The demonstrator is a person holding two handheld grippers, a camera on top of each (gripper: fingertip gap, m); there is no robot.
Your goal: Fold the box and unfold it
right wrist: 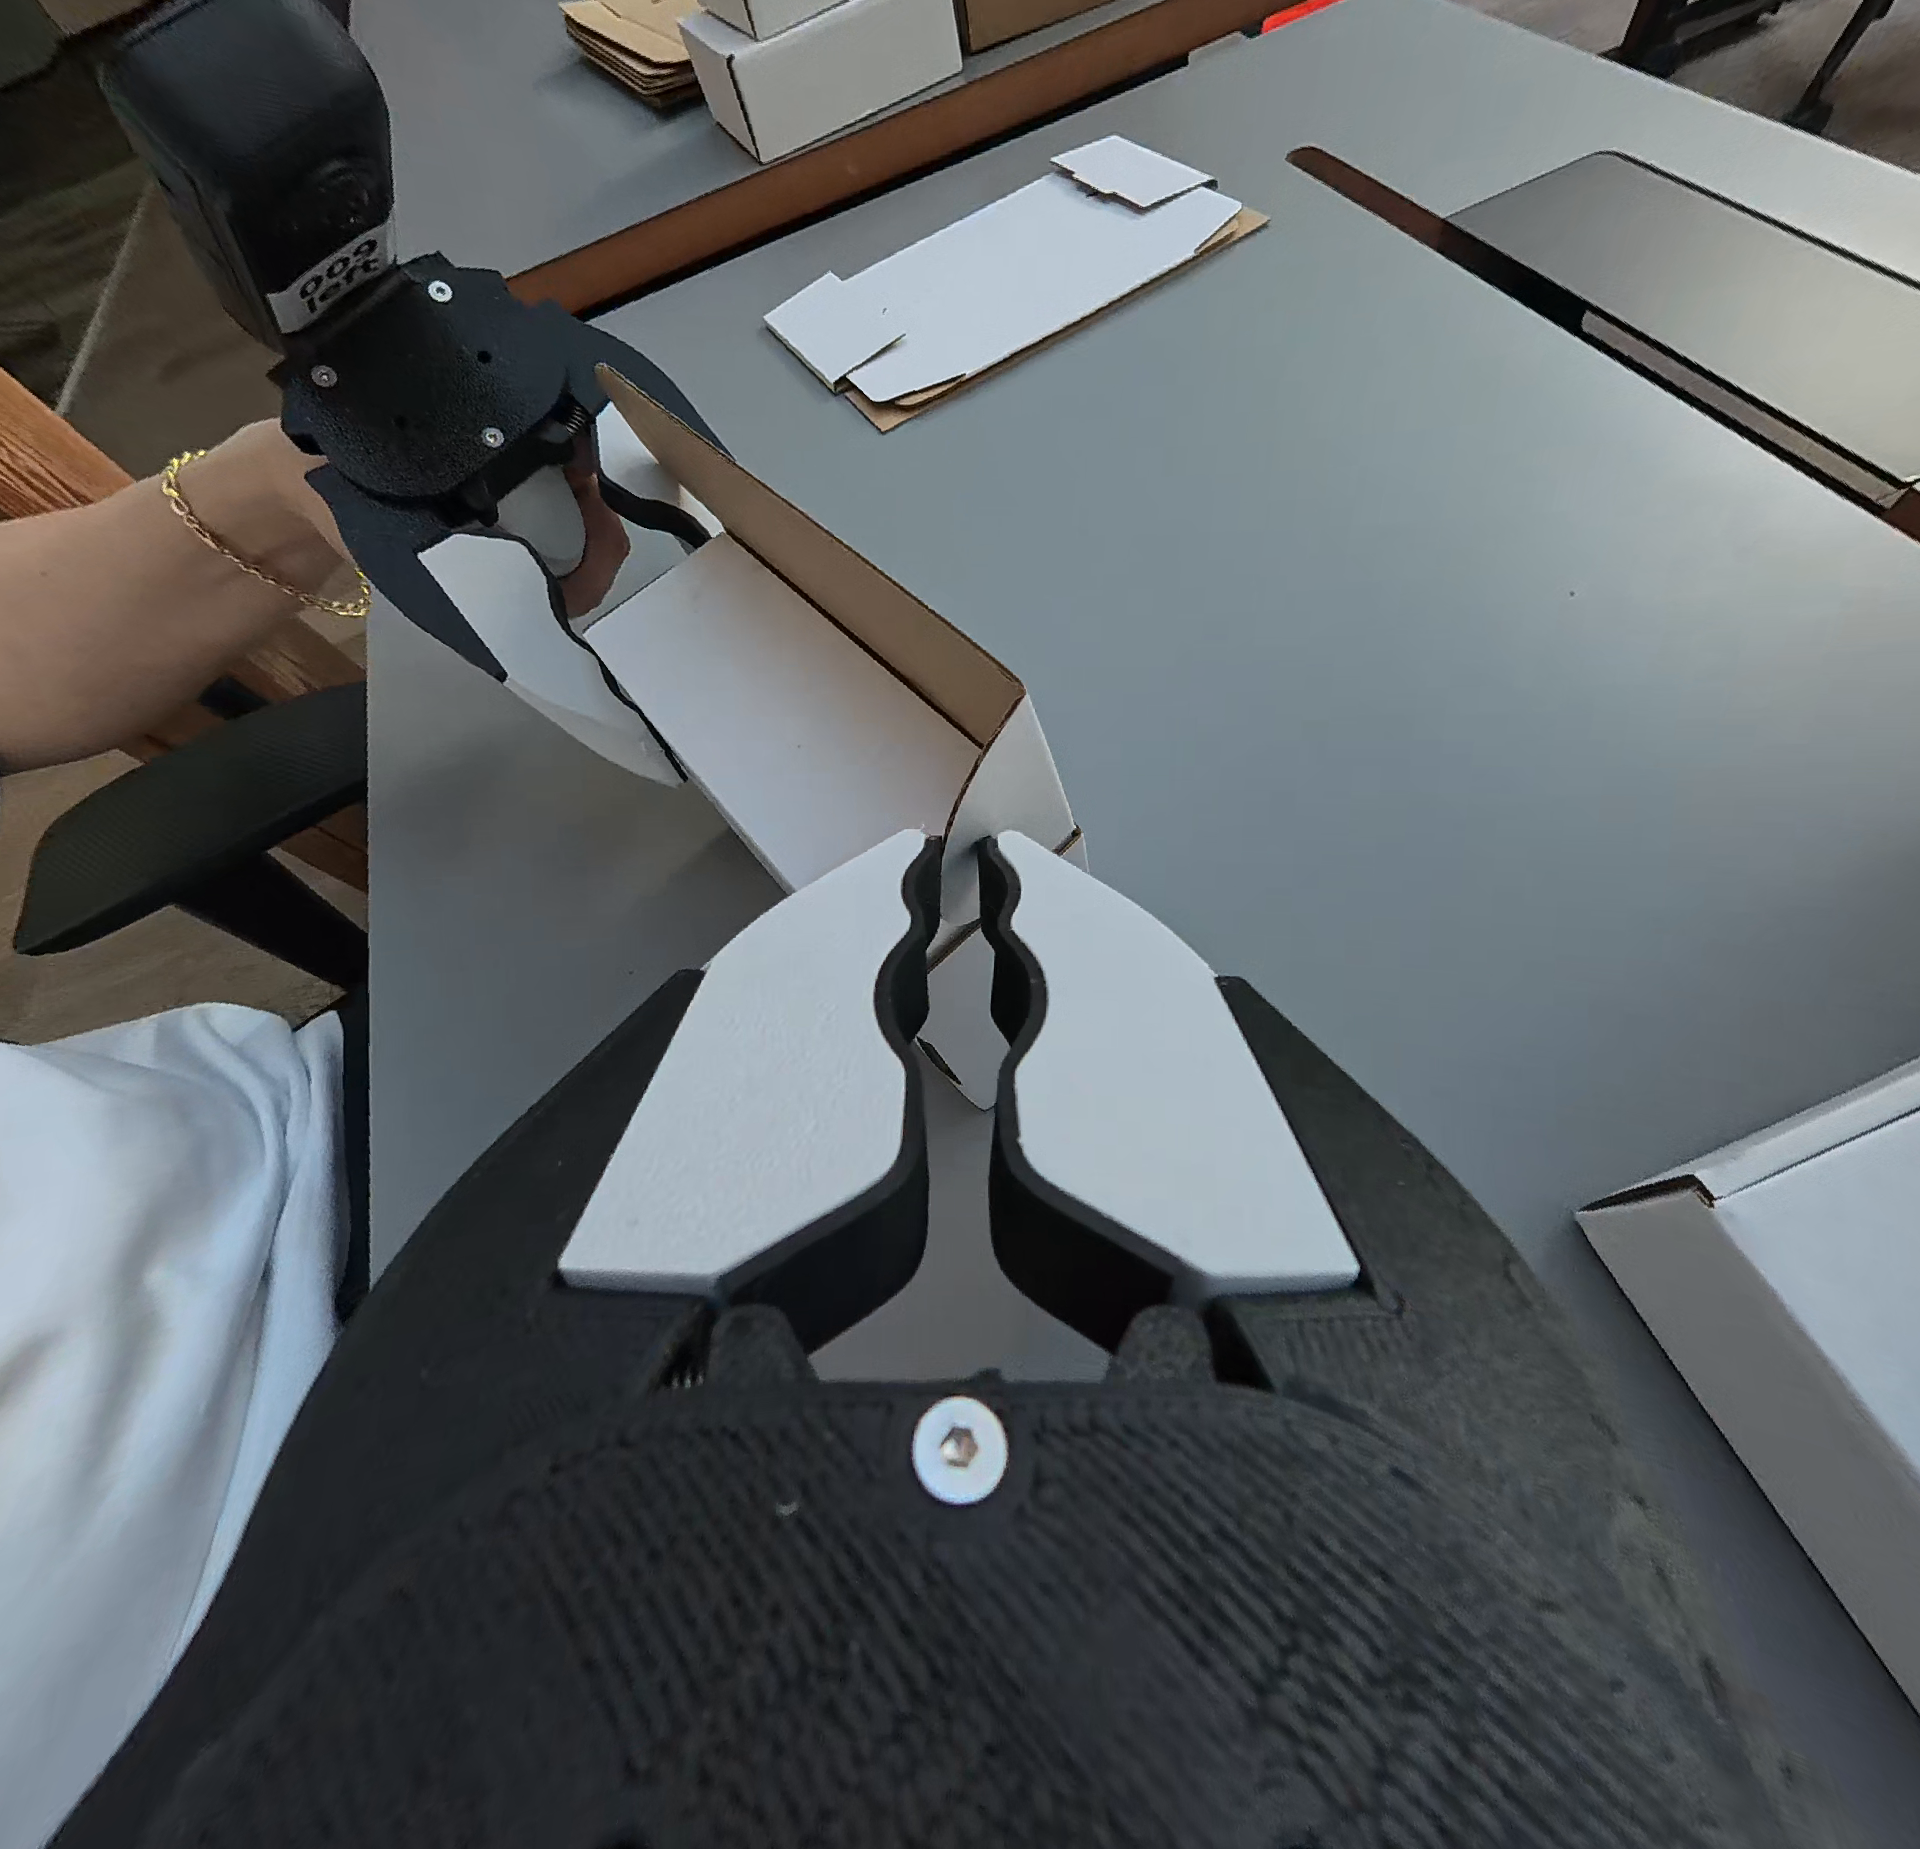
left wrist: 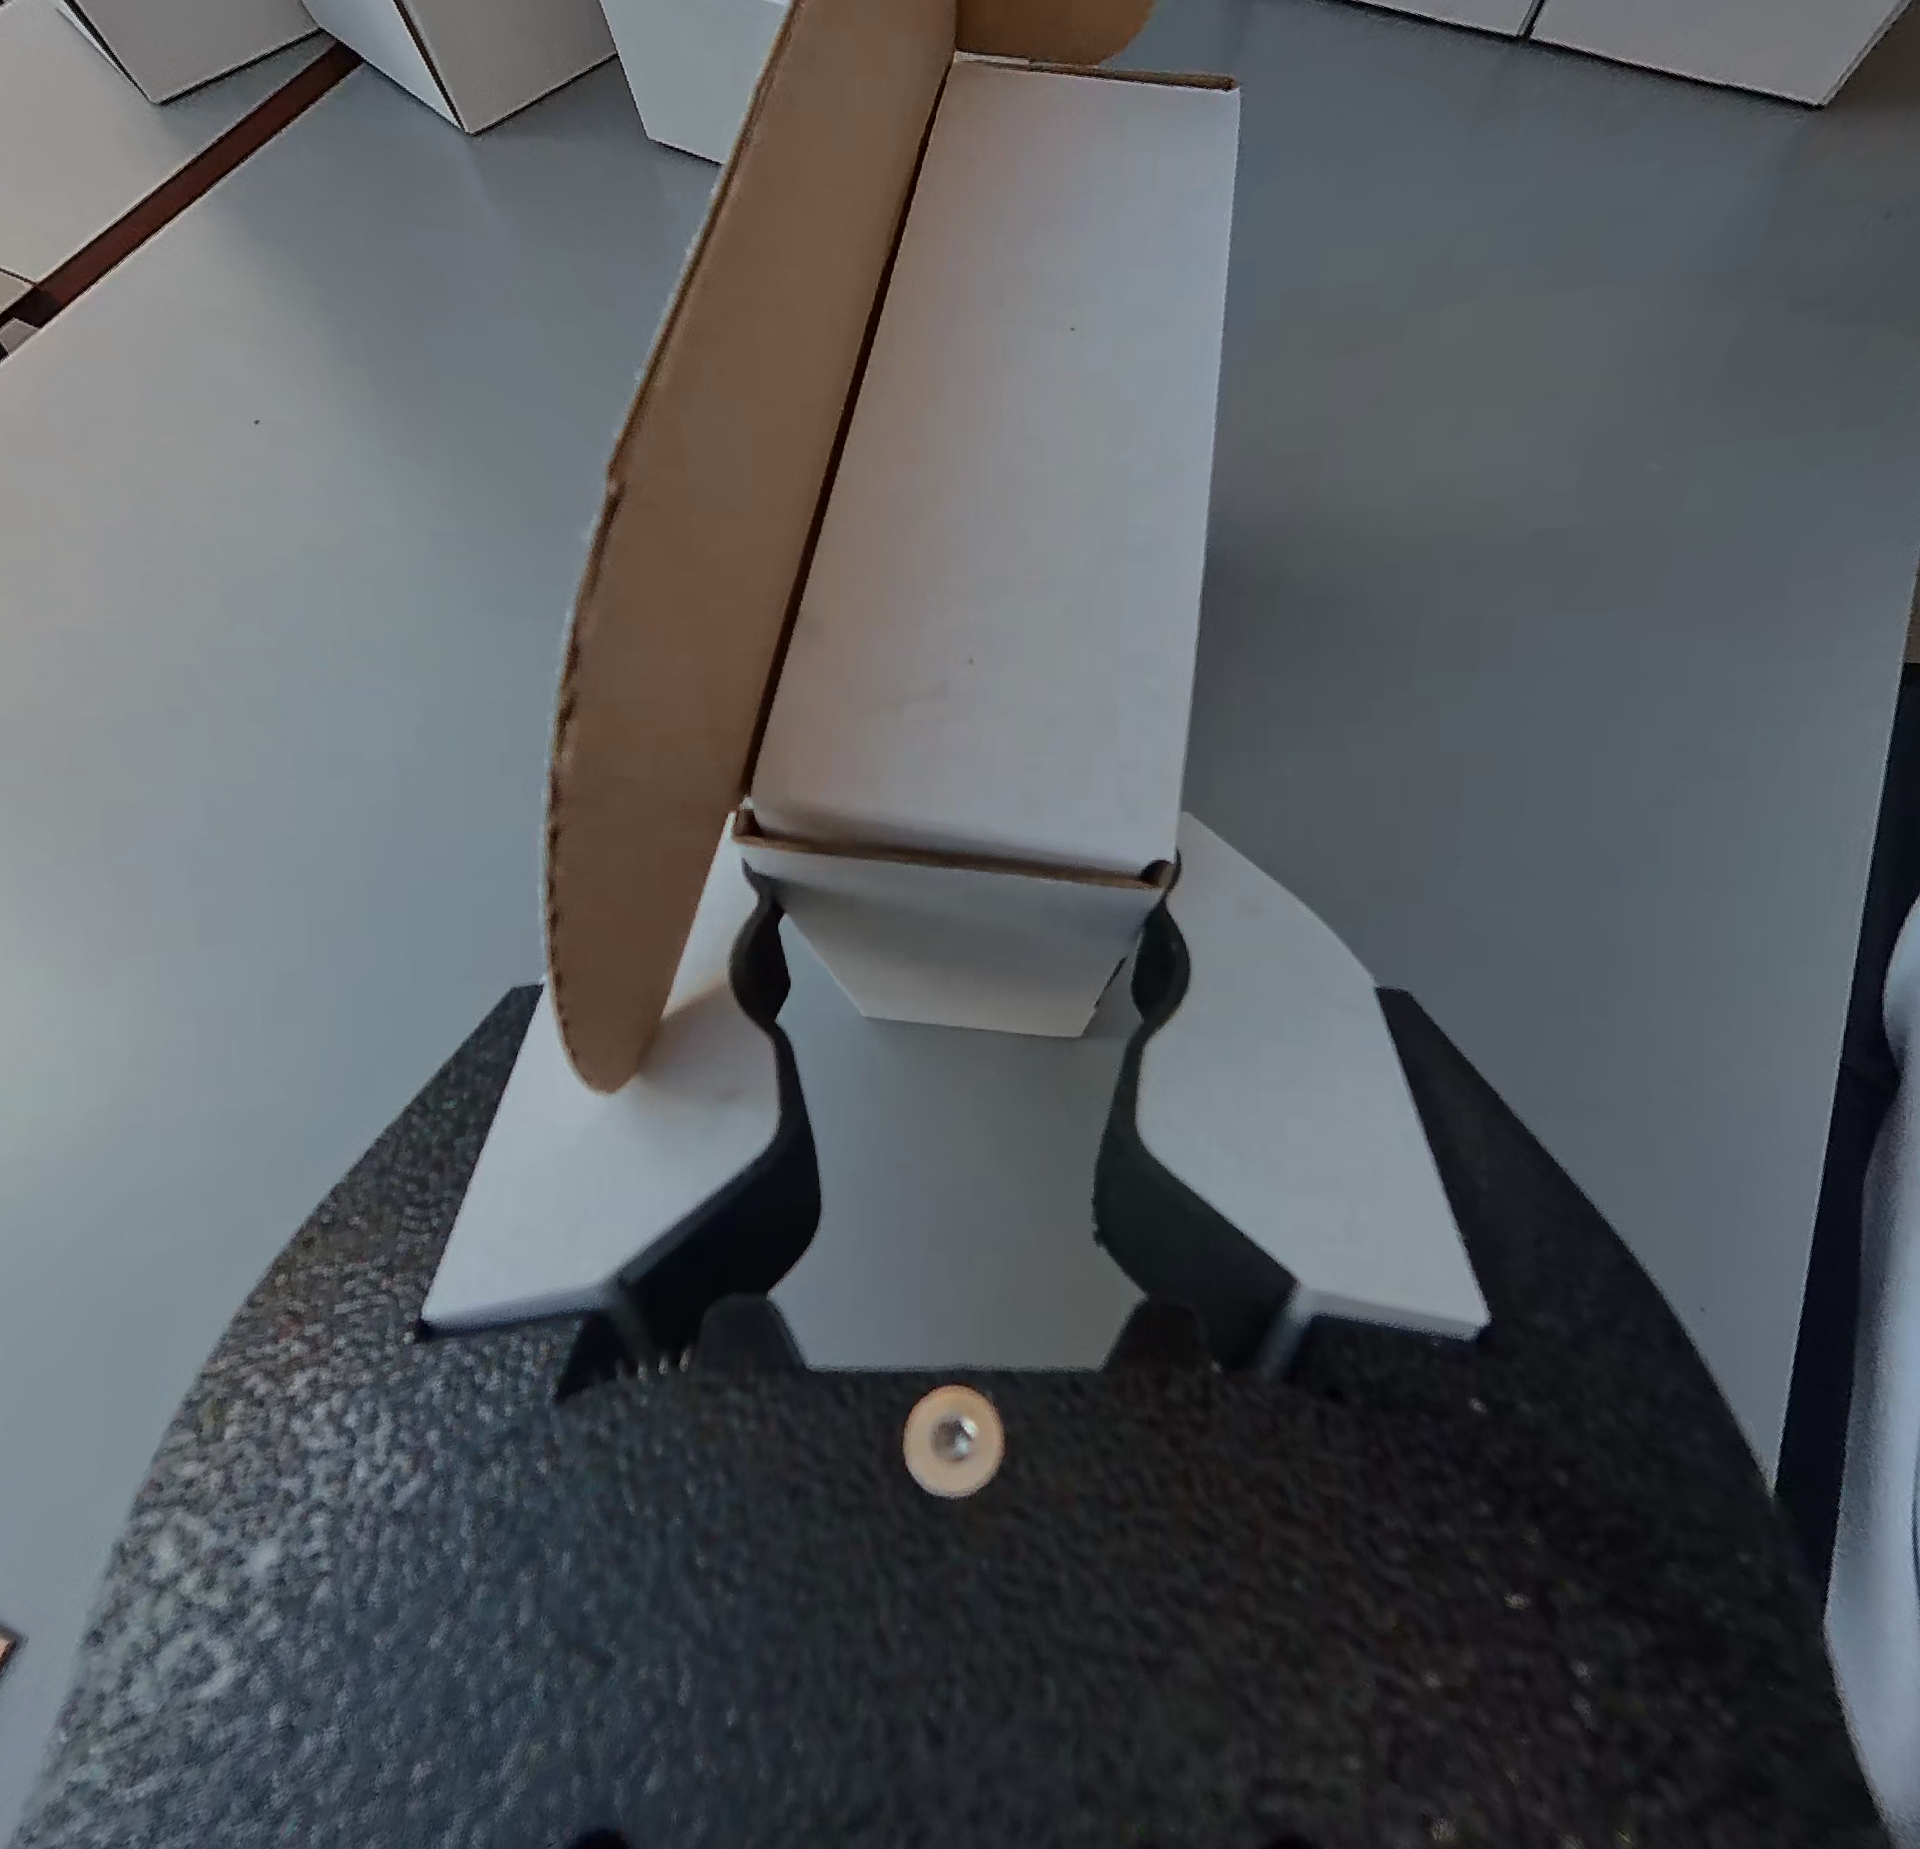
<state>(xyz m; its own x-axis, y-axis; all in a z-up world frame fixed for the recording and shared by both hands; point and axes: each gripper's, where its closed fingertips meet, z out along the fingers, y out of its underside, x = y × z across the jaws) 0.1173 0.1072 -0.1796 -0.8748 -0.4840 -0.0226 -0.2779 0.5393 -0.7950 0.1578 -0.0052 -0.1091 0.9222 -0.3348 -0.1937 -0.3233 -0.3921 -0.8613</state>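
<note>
The left gripper (right wrist: 623,646) straddles one end of the box (right wrist: 821,719), jaws spread about its end flap (left wrist: 971,952), whether pressing I cannot tell; the box sits half-formed on the grey table (right wrist: 1455,604), lid (left wrist: 727,511) raised; the right gripper (right wrist: 961,869) pinches the flap (right wrist: 961,968) at the other end. Judged light, thin, stiff along panels, weak at creases, easily crushed; best held at flaps and edges. A flat blank (right wrist: 1018,272) lies beyond; more boxes (right wrist: 821,64) at the back.

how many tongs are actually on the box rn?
2. Left tongs clamp the near end of the box, one finger each side. Right tongs pinch a flap at the opposite end. No others in view.
</note>
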